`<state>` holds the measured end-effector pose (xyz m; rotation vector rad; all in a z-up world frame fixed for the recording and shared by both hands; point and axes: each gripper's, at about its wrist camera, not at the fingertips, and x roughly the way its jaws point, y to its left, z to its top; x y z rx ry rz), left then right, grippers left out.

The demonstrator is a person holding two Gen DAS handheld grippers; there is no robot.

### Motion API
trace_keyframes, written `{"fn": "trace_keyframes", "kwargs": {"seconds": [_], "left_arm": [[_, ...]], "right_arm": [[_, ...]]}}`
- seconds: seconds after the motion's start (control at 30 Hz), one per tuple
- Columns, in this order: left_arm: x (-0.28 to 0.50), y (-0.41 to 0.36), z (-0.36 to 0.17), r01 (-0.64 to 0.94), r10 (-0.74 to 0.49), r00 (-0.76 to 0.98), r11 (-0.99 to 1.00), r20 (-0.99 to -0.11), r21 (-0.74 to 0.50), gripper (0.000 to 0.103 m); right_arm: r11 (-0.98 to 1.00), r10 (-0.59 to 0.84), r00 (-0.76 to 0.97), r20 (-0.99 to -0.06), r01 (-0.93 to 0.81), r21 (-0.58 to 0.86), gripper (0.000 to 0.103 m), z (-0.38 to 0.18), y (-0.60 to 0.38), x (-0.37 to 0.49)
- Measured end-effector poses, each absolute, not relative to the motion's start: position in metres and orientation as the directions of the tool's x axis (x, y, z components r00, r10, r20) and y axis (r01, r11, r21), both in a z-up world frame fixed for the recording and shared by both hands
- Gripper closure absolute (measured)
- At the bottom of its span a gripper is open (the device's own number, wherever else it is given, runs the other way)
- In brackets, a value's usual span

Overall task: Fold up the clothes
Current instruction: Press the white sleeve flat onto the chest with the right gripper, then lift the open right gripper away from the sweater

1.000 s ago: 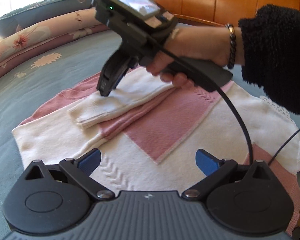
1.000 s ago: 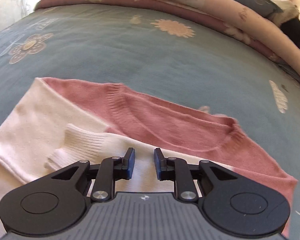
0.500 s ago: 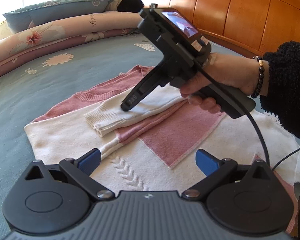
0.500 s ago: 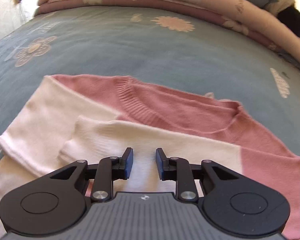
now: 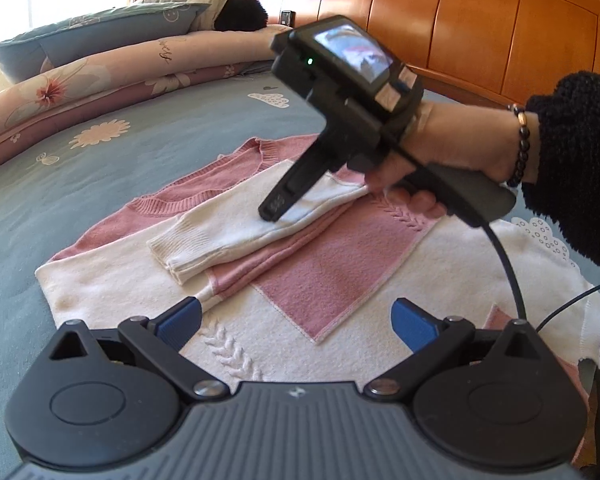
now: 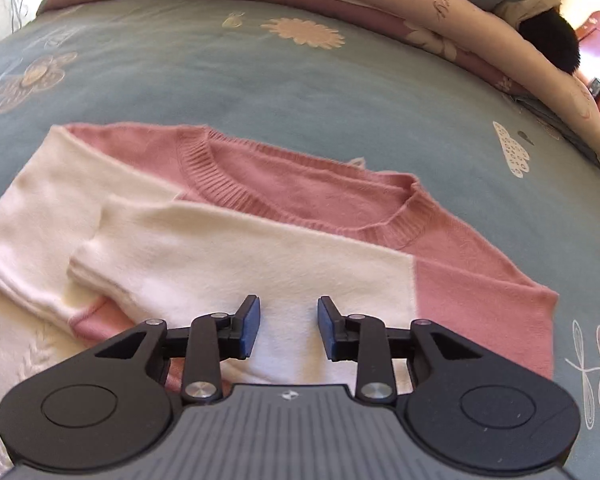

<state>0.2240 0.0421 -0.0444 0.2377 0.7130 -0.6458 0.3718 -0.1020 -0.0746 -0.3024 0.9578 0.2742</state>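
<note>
A pink and cream sweater [image 6: 300,216] was spread flat on the blue flowered bed [image 6: 260,80], one cream sleeve [image 6: 240,256] folded across its chest. The right tongs [image 6: 288,326] were seen opening just above that sleeve, nothing gripped between the blue pads [image 6: 251,326].

A blue floral bedsheet [image 6: 300,92] (rolled quilt [image 5: 100,84] behind) meets a wooden headboard [image 5: 480,20].

You are in a home bedroom: a bed with a blue flowered sheet [image 6: 300,92], a wooden headboard [image 5: 480,20], a rolled floral quilt [image 5: 100,84] along its far edge, and a pillow [image 5: 92,36].
</note>
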Motion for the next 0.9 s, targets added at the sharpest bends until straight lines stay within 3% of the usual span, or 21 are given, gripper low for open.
{"fn": "trace_keyframes", "kwargs": {"seconds": [0.13,0.23,0.4,0.47,0.57,0.63,0.73,0.8,0.9], "left_arm": [[0.224,0.042,-0.045,0.623,-0.465,0.573,0.783,-0.675,-0.011,0.002],[0.224,0.042,-0.044,0.621,-0.466,0.575,0.784,-0.673,-0.012,0.002],[0.225,0.043,-0.044,0.62,-0.469,0.577,0.785,-0.669,-0.016,0.002],[0.226,0.042,-0.046,0.617,-0.464,0.576,0.787,-0.673,-0.015,0.002],[0.226,0.041,-0.047,0.616,-0.46,0.575,0.787,-0.677,-0.012,0.002],[0.226,0.041,-0.047,0.616,-0.46,0.576,0.788,-0.676,-0.012,0.002],[0.225,0.04,-0.046,0.619,-0.467,0.576,0.785,-0.671,-0.015,0.002],[0.224,0.038,-0.045,0.626,-0.475,0.575,0.779,-0.667,-0.015,0.002],[0.224,0.036,-0.044,0.625,-0.471,0.58,0.78,-0.665,-0.007,0.002]], "right_arm": [[0.893,0.266,0.494,-0.828,-0.449,0.018,0.066,-0.059,-0.098,0.362],[0.914,0.171,0.568,-0.805,-0.396,-0.085,0.057,-0.052,-0.102,0.363],[0.95,-0.051,0.568,-0.822,-0.227,-0.215,0.056,-0.072,-0.126,0.373],[0.957,-0.005,0.548,-0.836,-0.239,-0.163,0.056,-0.076,-0.129,0.369],[0.951,0.213,0.489,-0.846,-0.302,0.064,0.056,-0.062,-0.139,0.365],[0.961,0.186,0.524,-0.831,-0.273,0.043,0.051,-0.055,-0.143,0.365],[0.982,0.025,0.571,-0.821,-0.17,-0.088,0.045,-0.06,-0.153,0.368],[0.992,0.023,0.535,-0.844,-0.115,-0.046,0.045,-0.071,-0.165,0.367],[0.989,0.104,0.525,-0.845,-0.145,0.031,0.034,-0.069,-0.172,0.345]]}}
